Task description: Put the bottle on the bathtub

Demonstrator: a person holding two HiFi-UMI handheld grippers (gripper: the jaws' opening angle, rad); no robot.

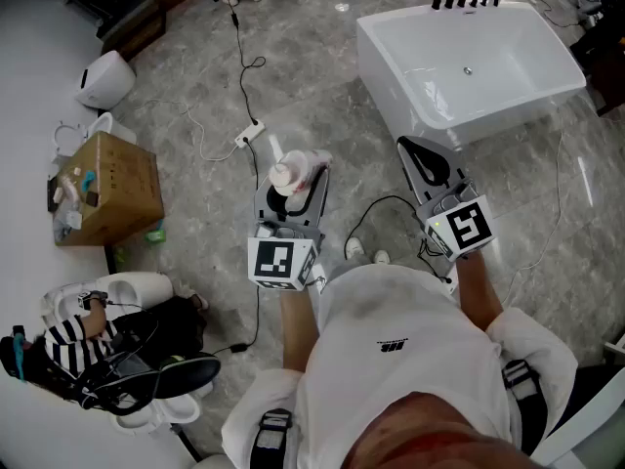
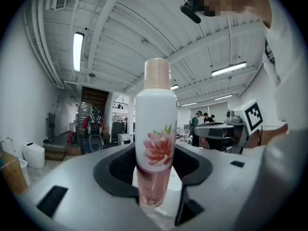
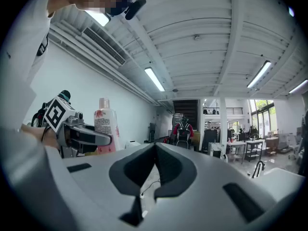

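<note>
Far left in the head view, at about nine o'clock from the person, one cardboard box (image 1: pixel 109 190) sits on the floor, well apart from the work and likely just storage.

The left hand-held gripper (image 1: pixel 295 191) is clamped on the bottle (image 2: pixel 155 129). Its dark jaw pads press the lower, pinkish part of the body, and the white flowered part and the cap stand clear above. Gripping low and upright like this probably keeps the base free to be set down flat. The bottle is in the air over the floor at roughly twelve o'clock from the person, not yet on anything.

The right hand-held gripper (image 3: pixel 155 153) has its jaws brought together with nothing between them. It hangs beside the left one, apparently idle, since one gripper is enough for the carry.

The bathtub (image 1: pixel 547 88) stands at about one o'clock, well apart from the bottle, with black tap fittings (image 1: pixel 459 0) on its far rim. Its broad white rim looks like the natural landing place.

Counted: one box, one bottle, two hand-held grippers, one bathtub.
</note>
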